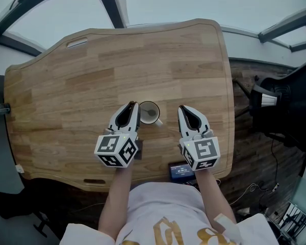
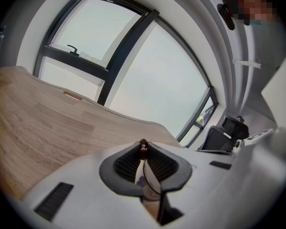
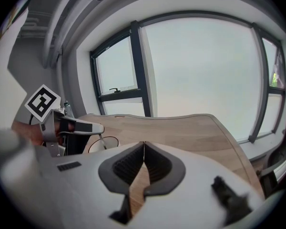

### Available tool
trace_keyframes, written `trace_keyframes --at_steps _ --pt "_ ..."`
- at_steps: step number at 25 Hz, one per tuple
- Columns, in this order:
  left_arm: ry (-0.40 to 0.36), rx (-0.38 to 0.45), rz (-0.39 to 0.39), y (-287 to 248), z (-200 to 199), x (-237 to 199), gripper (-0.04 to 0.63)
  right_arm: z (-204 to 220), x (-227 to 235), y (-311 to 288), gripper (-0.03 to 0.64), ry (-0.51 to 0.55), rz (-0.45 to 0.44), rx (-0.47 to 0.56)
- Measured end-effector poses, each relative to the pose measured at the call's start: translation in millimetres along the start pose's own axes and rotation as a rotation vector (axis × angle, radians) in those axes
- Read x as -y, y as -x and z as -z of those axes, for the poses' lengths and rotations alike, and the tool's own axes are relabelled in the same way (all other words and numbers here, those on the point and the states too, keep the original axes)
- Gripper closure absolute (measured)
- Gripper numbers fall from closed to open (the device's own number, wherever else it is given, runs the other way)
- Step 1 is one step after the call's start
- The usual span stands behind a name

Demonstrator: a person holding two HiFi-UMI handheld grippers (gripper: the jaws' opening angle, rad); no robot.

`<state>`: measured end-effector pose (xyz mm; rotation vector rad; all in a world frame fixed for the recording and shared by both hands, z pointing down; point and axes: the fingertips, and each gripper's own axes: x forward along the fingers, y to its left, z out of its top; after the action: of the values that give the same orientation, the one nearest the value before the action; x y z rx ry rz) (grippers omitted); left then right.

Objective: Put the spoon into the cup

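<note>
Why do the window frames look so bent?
Left gripper view: fisheye lens bows the dark window frames, blackens corners, blurs the near white left hand-held gripper. Right gripper view: same bowing, washed-out glass. Head view: sharp, evenly lit; light wooden table looks mildly curved.

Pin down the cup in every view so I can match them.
Head view: cup at centre, just right of the left gripper.
Left gripper view: not in it.
Right gripper view: lower left, under the left gripper's tip.
Shared landmark: the wooden table, in all three.
</note>
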<state>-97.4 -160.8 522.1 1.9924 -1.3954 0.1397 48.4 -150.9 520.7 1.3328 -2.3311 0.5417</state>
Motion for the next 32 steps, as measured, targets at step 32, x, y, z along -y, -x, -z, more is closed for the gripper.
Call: trace_keyframes --at_steps 32 --pt "-0.155 -0.036 -0.024 -5.7 4.8 5.3 0.545 1.2 0.7 0.8 0.584 -0.013 0.003 0.001"
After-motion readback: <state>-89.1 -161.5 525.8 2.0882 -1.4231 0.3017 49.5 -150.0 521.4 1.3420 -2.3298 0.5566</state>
